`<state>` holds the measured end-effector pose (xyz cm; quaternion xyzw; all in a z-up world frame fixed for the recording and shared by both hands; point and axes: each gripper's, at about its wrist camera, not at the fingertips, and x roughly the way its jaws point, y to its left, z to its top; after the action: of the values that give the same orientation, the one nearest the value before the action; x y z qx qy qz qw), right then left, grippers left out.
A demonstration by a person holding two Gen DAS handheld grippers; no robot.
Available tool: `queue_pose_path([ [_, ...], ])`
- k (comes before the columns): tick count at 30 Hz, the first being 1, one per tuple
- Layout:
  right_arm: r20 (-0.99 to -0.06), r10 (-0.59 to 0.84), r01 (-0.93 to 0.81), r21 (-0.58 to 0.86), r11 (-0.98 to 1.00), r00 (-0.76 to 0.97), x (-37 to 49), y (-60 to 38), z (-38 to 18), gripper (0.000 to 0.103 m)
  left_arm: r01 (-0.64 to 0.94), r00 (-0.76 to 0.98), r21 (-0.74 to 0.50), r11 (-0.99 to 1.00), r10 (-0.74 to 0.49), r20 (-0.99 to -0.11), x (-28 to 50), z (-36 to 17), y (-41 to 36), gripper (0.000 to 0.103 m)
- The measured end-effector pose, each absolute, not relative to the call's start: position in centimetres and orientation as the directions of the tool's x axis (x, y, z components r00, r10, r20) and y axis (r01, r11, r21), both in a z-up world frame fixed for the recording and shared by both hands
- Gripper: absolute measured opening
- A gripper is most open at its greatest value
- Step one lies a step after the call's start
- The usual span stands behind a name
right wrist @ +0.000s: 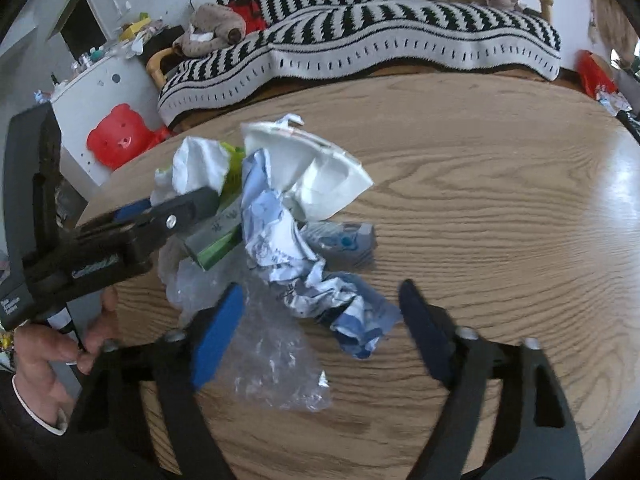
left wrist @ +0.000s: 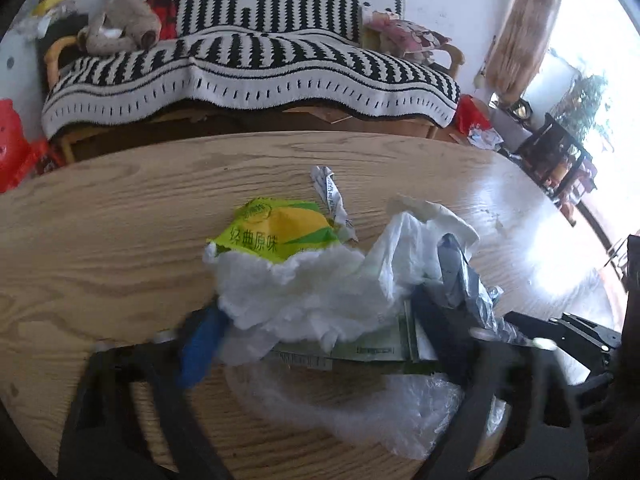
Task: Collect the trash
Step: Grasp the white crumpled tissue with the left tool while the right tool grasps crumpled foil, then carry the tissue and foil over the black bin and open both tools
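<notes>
A heap of trash lies on the wooden table [left wrist: 100, 216]: white tissue [left wrist: 296, 292], a yellow-green snack wrapper [left wrist: 280, 228], a green carton [left wrist: 372, 350], a white plastic bag [left wrist: 404, 248] and clear plastic film [left wrist: 360, 408]. My left gripper [left wrist: 316, 340] is wide open with its jaws either side of the heap. In the right wrist view my right gripper [right wrist: 320, 332] is open around crumpled blue-white paper [right wrist: 304, 272] and clear film [right wrist: 272, 360]. A white mask [right wrist: 320, 176] lies behind. The left gripper [right wrist: 160, 216] reaches in from the left over the green carton [right wrist: 218, 242].
A sofa with a black-and-white striped blanket [left wrist: 256, 68] stands behind the table, with a plush toy [left wrist: 120, 24] on it. A red stool [right wrist: 120, 136] and a white cabinet [right wrist: 104, 92] are at the left. A window and plants are at the right.
</notes>
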<state>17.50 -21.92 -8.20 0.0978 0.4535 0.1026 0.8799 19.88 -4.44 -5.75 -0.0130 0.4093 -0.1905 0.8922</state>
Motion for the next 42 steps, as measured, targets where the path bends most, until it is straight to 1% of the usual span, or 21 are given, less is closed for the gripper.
queue_pose_path([
  [1,-0.779,0.280,-0.098,0.273,0.957,0.561,17.5,-21.8,-8.3,0.043,0.327,0.583,-0.184,0.927,-0.351,-0.733,19.9,-5.9,-4.4,0.064],
  [2,-0.777,0.288,-0.103,0.280,0.955,0.560,17.4,-21.8,-8.2,0.042,0.324,0.578,-0.195,0.926,-0.357,-0.734,19.8,-6.0,-4.2,0.053],
  [3,-0.772,0.292,-0.105,0.284,0.953,0.565,17.2,-21.8,-8.1,0.038,0.322,0.572,-0.207,0.924,-0.364,-0.735,19.7,-5.9,-4.0,0.041],
  [5,-0.761,0.295,-0.114,0.283,0.952,0.578,16.7,-21.9,-7.4,0.035,0.318,0.570,-0.198,0.927,-0.354,-0.742,19.4,-5.7,-3.7,0.030],
  [6,-0.754,0.297,-0.117,0.284,0.952,0.587,16.4,-22.0,-7.0,0.035,0.316,0.577,-0.192,0.929,-0.349,-0.739,19.1,-5.4,-3.4,0.026],
  [9,-0.738,0.289,-0.122,0.272,0.954,0.610,15.2,-22.2,-5.7,0.034,0.314,0.590,-0.191,0.930,-0.349,-0.728,18.2,-4.3,-2.9,0.020],
  [12,-0.723,0.269,-0.118,0.254,0.960,0.637,13.6,-22.9,-4.2,0.034,0.327,0.614,-0.165,0.931,-0.342,-0.711,16.5,-2.9,-2.8,0.018],
  [18,-0.716,0.234,-0.092,0.232,0.968,0.658,10.3,-25.0,-2.4,0.034,0.348,0.610,-0.155,0.925,-0.349,-0.711,13.9,-1.3,-3.9,0.018],
  [26,-0.728,0.144,0.001,0.195,0.981,0.670,5.2,-29.9,-1.7,0.034,0.412,0.585,-0.136,0.901,-0.376,-0.719,11.1,-0.4,-9.8,0.018],
  [33,-0.729,0.046,0.129,0.182,0.975,0.683,0.1,-36.9,-1.1,0.034,0.558,0.539,-0.122,0.821,-0.470,-0.699,7.0,0.0,-18.9,0.018],
  [39,-0.721,-0.047,0.257,0.185,0.949,0.692,-5.4,-43.8,-0.8,0.034,0.691,0.454,-0.135,0.710,-0.571,-0.684,2.5,-0.2,-26.9,0.018],
  [42,-0.720,-0.095,0.324,0.187,0.927,0.688,-8.8,-47.5,-1.0,0.034,0.741,0.411,-0.135,0.657,-0.603,-0.684,0.2,-0.7,-30.1,0.018],
])
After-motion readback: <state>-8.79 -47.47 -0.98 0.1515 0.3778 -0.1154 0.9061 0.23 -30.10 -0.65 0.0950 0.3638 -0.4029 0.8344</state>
